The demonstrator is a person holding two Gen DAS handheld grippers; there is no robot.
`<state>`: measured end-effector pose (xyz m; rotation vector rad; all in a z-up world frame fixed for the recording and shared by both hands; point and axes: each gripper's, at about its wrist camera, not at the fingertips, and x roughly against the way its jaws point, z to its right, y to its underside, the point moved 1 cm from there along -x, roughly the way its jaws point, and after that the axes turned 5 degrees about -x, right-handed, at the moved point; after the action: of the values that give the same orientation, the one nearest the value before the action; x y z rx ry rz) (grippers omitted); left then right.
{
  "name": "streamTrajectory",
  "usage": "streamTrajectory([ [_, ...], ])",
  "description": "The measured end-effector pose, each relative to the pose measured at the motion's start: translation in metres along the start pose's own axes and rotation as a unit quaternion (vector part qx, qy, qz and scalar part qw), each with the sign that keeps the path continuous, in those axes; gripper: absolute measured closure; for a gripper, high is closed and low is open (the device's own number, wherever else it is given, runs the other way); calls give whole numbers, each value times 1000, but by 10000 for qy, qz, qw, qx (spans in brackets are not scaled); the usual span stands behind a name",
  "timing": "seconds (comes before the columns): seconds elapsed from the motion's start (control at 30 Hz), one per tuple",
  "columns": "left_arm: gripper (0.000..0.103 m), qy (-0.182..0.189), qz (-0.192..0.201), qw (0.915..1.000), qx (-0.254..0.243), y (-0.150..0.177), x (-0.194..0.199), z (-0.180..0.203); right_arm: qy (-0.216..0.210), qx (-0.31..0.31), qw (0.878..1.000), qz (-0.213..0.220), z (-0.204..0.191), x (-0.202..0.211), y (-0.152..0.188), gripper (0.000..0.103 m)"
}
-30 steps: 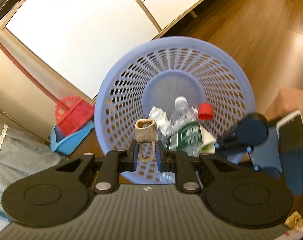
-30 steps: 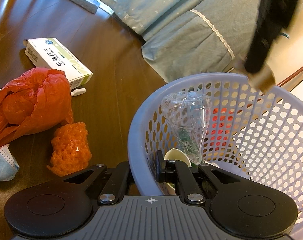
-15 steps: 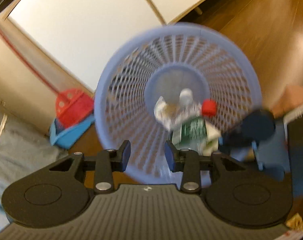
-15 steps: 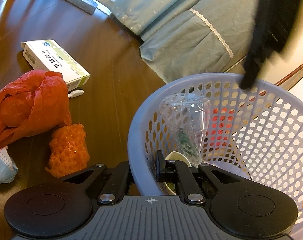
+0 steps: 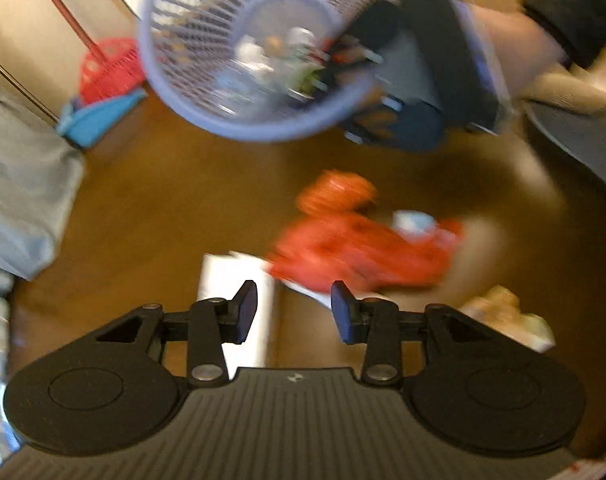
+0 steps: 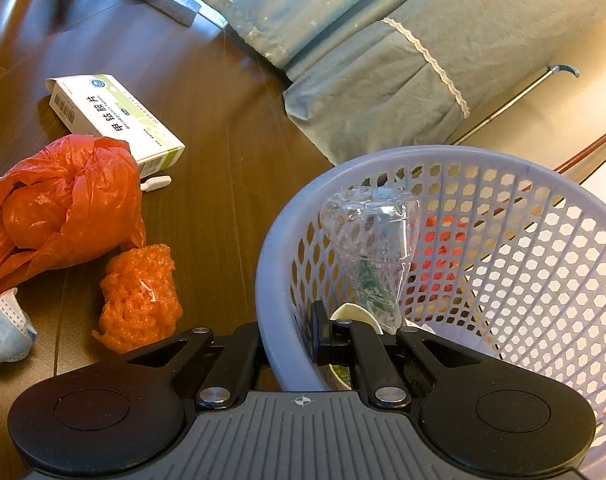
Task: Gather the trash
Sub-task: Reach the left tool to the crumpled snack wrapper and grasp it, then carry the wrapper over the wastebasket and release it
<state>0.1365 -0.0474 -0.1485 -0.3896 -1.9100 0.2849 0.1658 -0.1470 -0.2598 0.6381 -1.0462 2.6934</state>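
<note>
A lilac lattice basket [image 6: 503, 248] holds a crushed clear bottle [image 6: 373, 240] and other scraps. My right gripper [image 6: 289, 344] is shut on the basket's near rim [image 6: 269, 280], one finger inside and one outside. My left gripper [image 5: 294, 312] is open and empty, above the floor. Ahead of it lie a white medicine box [image 5: 227, 280], a red plastic bag [image 5: 359, 252], an orange net [image 5: 335, 192] and a blue face mask [image 5: 413, 220]. The basket [image 5: 207, 100] is farther off in this blurred view. In the right wrist view the box [image 6: 115, 120], bag [image 6: 63, 208], net [image 6: 139, 296] and mask [image 6: 3, 328] lie left of the basket.
A bed with a grey-blue cover [image 6: 383, 48] borders the brown wood floor [image 6: 231, 128]. A red brush in a blue dustpan [image 5: 103, 96] stands by the wall behind the basket. A small white stick [image 6: 155, 182] lies by the box. Crumpled paper [image 5: 507, 316] lies at right.
My left gripper opened and let a small cardboard roll fall into the basket, then swung back and down toward the litter on the floor. The right gripper kept its hold on the rim.
</note>
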Motion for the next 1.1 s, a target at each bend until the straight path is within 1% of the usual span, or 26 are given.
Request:
streamTrajectory([
  [0.07,65,298,-52,9995,-31,5,-3,21,-5,12,10000,-1,0,1,1,100],
  [0.13,65,670,-70,9977,19,9,-5,41,-12,31,10000,-7,0,2,3,100],
  [0.2,65,1059,-112,9943,85,9,-8,59,-16,52,10000,-15,0,2,3,100],
  [0.3,65,1433,-177,9895,-44,8,-14,86,-11,47,10000,-22,0,3,4,100],
  [0.37,65,1512,-219,9881,-165,9,-16,99,-13,48,10000,-21,0,3,4,100],
  [0.43,65,1540,-304,9875,-157,10,-19,103,-14,49,10000,-24,0,3,4,100],
  [0.53,64,1537,-363,9874,60,13,-22,104,-17,37,10000,-25,1,3,3,100],
  [0.63,61,1570,-423,9861,352,14,-25,101,-13,38,10000,-23,1,4,3,100],
  [0.8,61,1641,-462,9841,497,13,-29,96,-11,34,10000,-24,1,4,3,100],
  [0.83,61,1694,-489,9827,565,13,-30,95,-12,37,10000,-24,1,4,3,100],
  [0.9,70,1793,-504,9804,647,14,-30,95,-12,39,10000,-23,1,4,3,100],
  [0.93,71,1776,-549,9797,750,14,-29,95,-12,37,10000,-23,1,4,3,100],
  [1.1,75,1836,-615,9790,637,13,-29,93,-14,46,10000,-26,1,4,3,100],
])
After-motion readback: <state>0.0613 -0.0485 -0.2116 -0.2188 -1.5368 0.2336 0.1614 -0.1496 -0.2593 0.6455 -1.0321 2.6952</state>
